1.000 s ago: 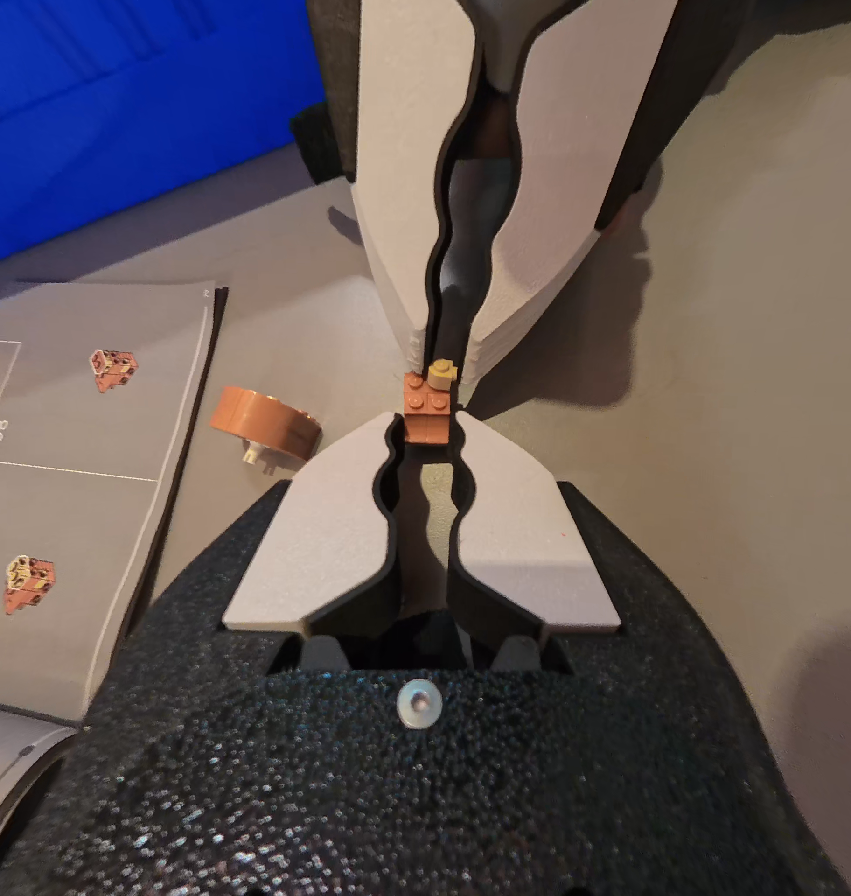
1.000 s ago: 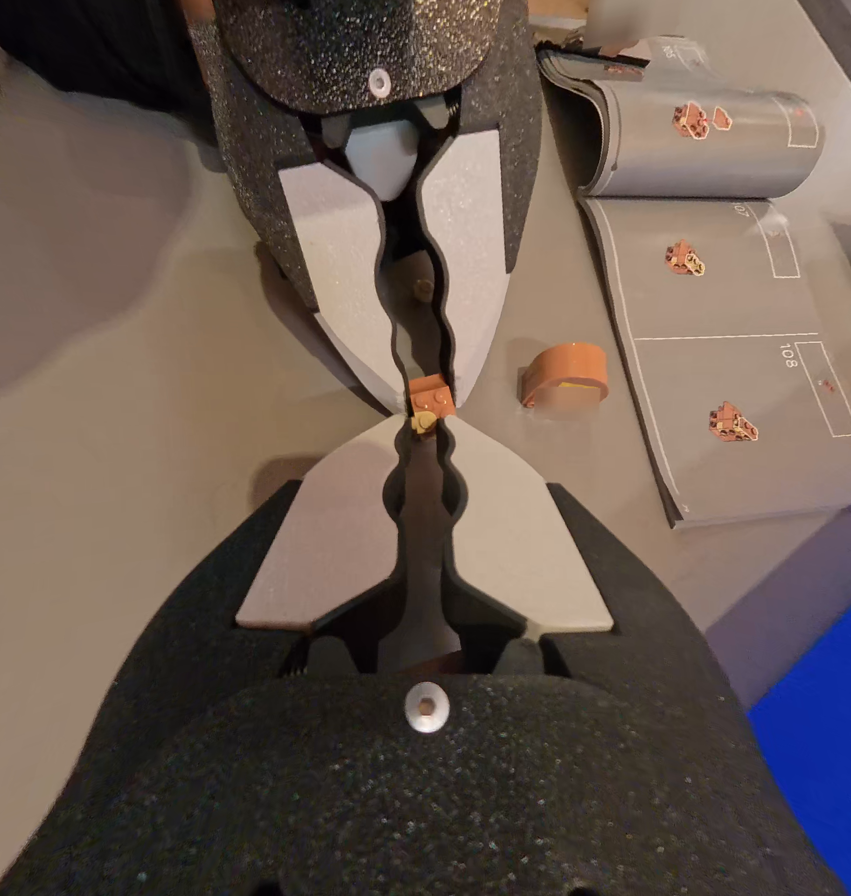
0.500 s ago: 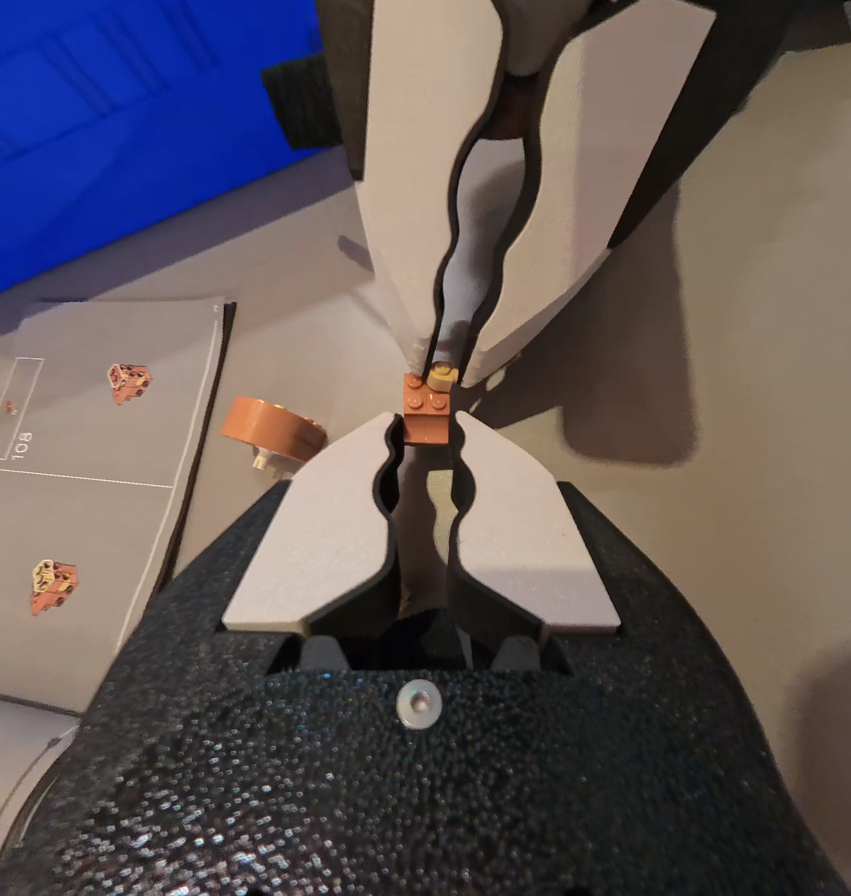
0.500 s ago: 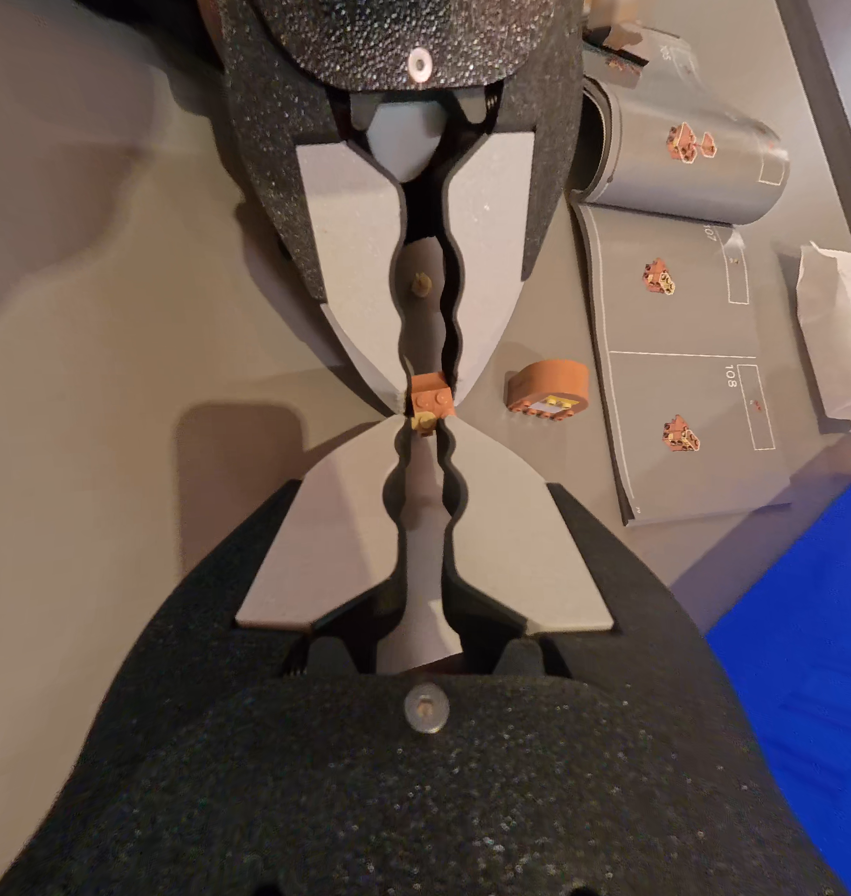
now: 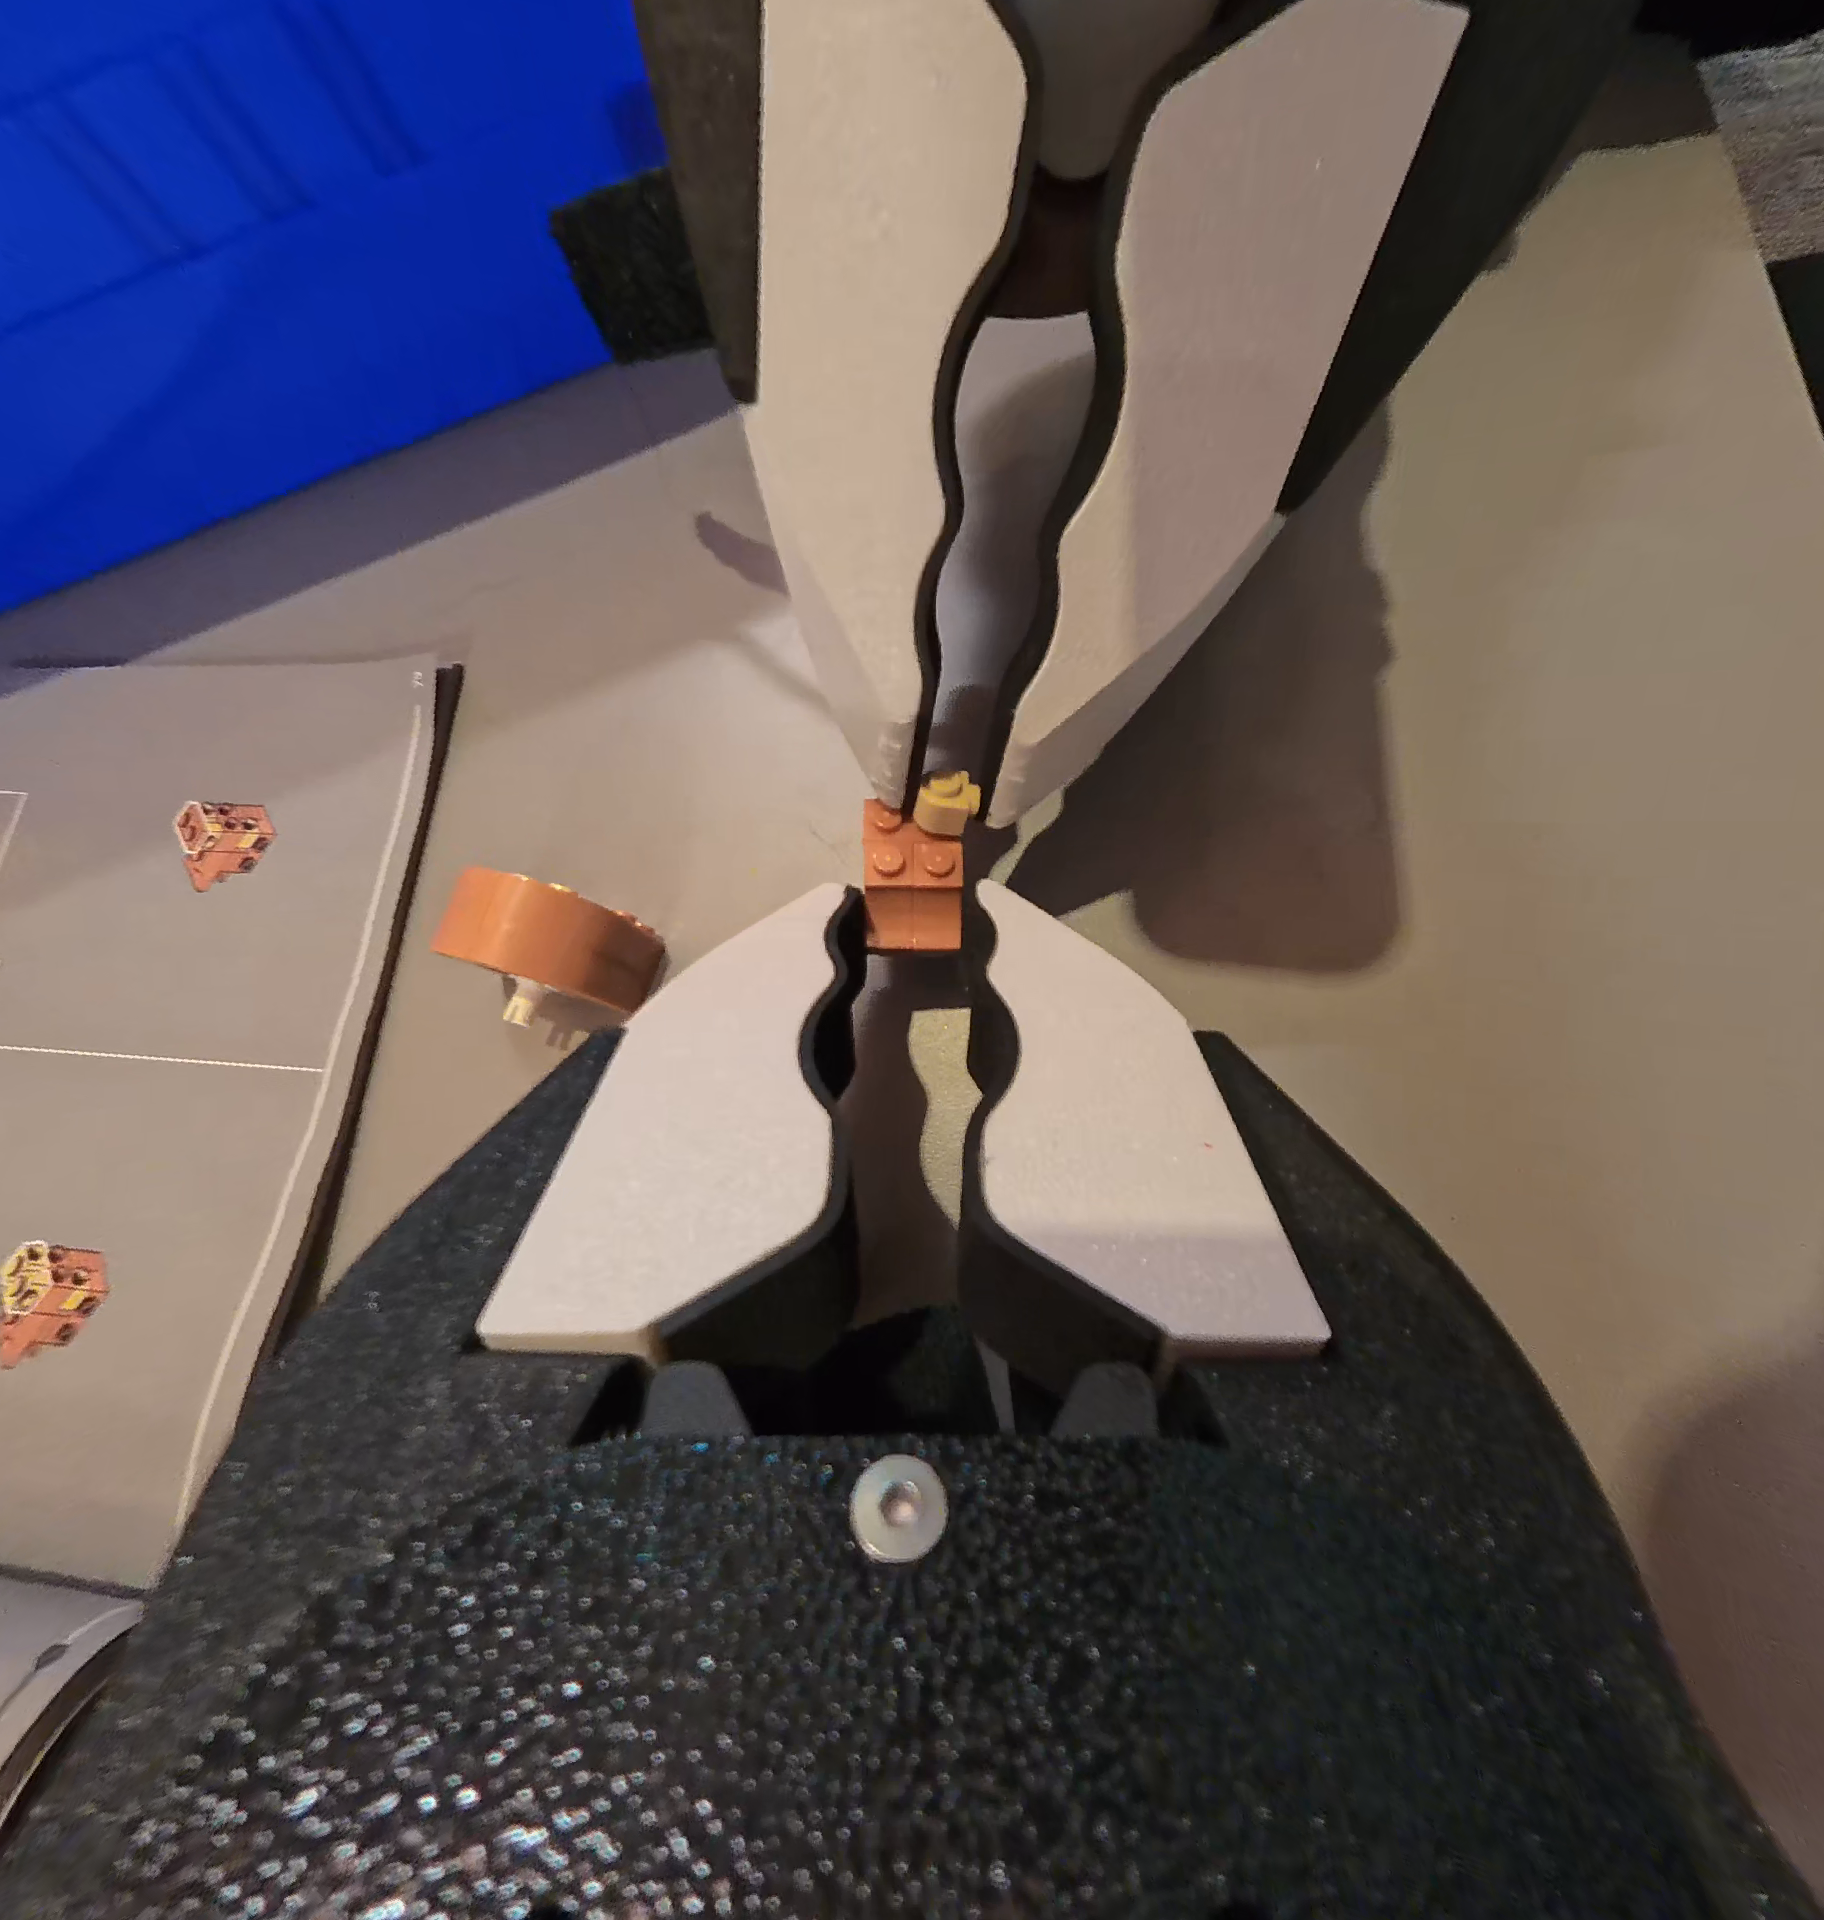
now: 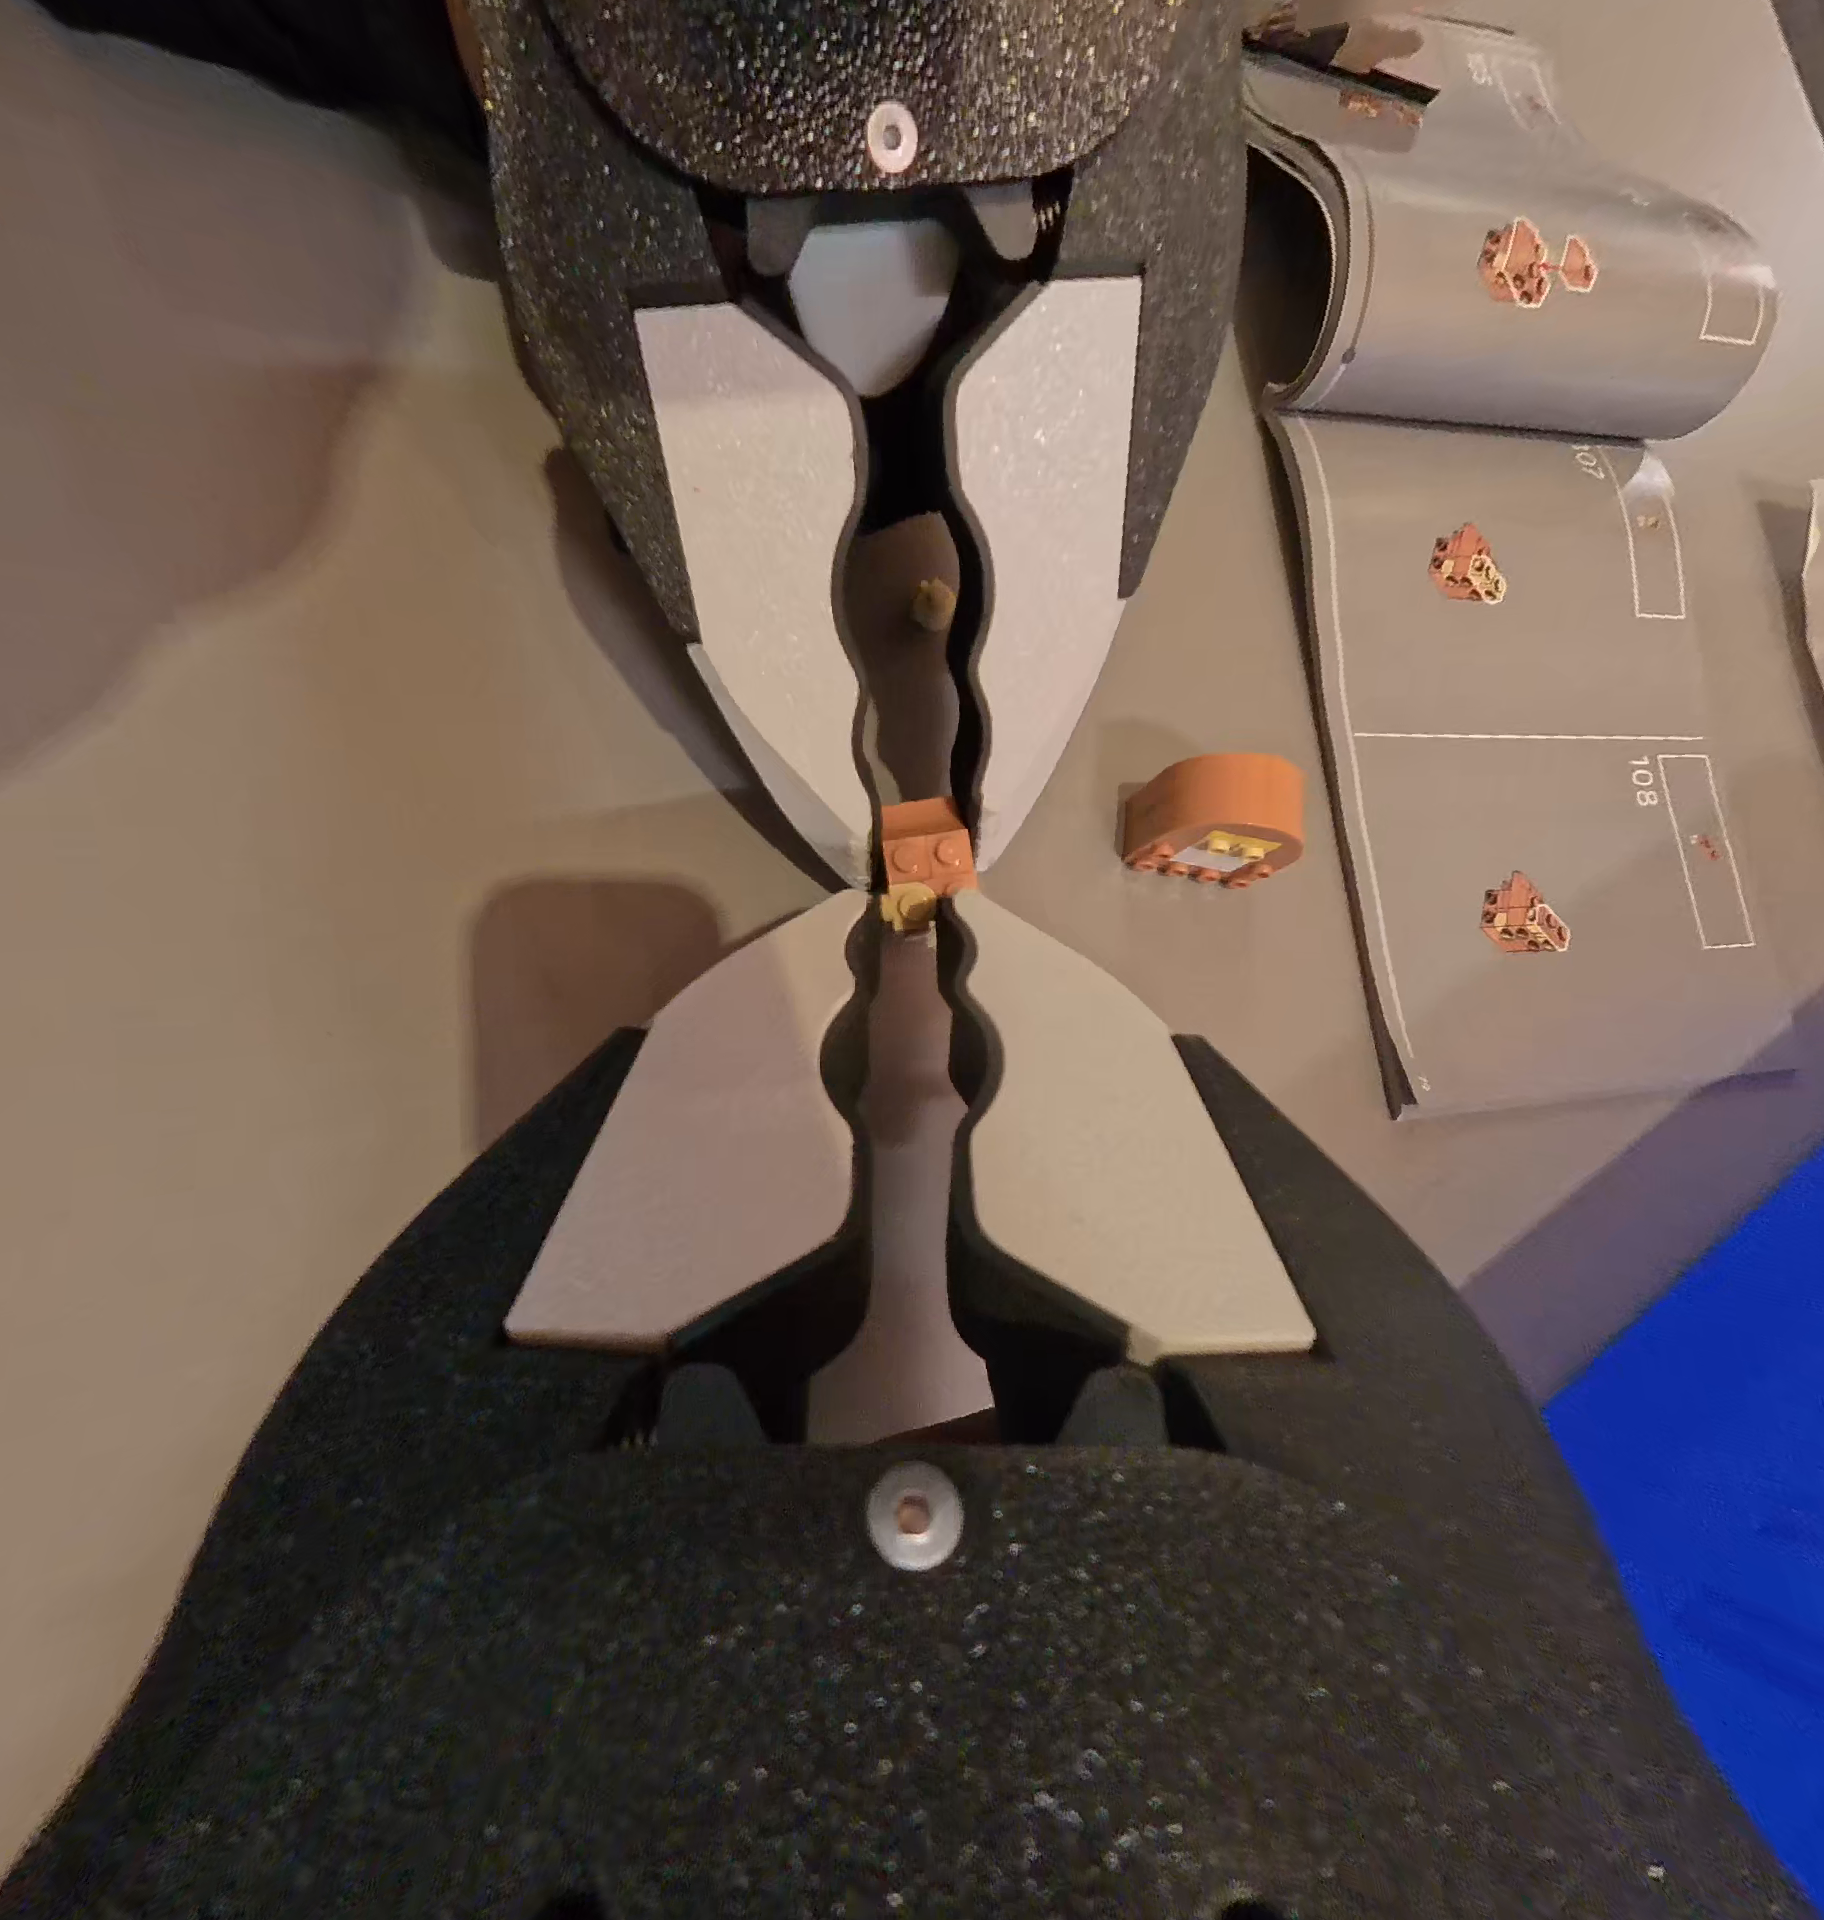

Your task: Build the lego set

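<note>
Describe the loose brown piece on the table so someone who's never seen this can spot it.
Start at the open grey instruction booklet on the grey table. Just off its page edge, toward the two grippers, lies a rounded brown brick assembly with a tan centre. Unlike the small brown block pinched between the fingertips, it lies free.

— Any writing to read?
— Only on the grey booklet [image 5: 191,1039]. Small white numerals are printed sideways beside thin outlined boxes [image 6: 1708,852] on its open pages.
— Anything else?
— A tiny mark at one page corner, too small to read.
</note>
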A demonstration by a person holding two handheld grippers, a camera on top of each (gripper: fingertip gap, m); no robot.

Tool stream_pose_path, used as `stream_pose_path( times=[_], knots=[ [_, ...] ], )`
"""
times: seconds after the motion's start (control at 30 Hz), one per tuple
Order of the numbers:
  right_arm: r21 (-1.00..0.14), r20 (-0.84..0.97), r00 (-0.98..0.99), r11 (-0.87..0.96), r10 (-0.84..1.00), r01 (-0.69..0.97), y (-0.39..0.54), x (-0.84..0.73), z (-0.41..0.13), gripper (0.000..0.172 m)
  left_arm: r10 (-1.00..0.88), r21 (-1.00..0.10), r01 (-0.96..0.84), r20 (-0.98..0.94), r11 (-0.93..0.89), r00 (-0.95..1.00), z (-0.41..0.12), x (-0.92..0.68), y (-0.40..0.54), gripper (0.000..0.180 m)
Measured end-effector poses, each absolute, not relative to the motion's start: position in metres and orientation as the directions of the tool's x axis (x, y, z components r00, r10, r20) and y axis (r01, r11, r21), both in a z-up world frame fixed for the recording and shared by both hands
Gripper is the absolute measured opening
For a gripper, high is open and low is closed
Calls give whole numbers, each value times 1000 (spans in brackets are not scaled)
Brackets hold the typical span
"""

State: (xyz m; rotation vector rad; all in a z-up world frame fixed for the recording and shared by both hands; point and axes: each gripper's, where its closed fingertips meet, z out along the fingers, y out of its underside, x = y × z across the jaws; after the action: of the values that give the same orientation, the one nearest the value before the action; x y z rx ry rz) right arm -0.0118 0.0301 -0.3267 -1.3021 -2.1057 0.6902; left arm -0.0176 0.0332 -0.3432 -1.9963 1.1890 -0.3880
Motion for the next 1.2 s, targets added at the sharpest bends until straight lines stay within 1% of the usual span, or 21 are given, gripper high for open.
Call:
stream_pose_path(
  times=[1.2],
  knots=[
    [-695, 220, -375, 415, 900, 588, 29, -11, -322, 15, -852, -782, -528, 7, -331, 523, -340, -14, 29, 17]
  ],
)
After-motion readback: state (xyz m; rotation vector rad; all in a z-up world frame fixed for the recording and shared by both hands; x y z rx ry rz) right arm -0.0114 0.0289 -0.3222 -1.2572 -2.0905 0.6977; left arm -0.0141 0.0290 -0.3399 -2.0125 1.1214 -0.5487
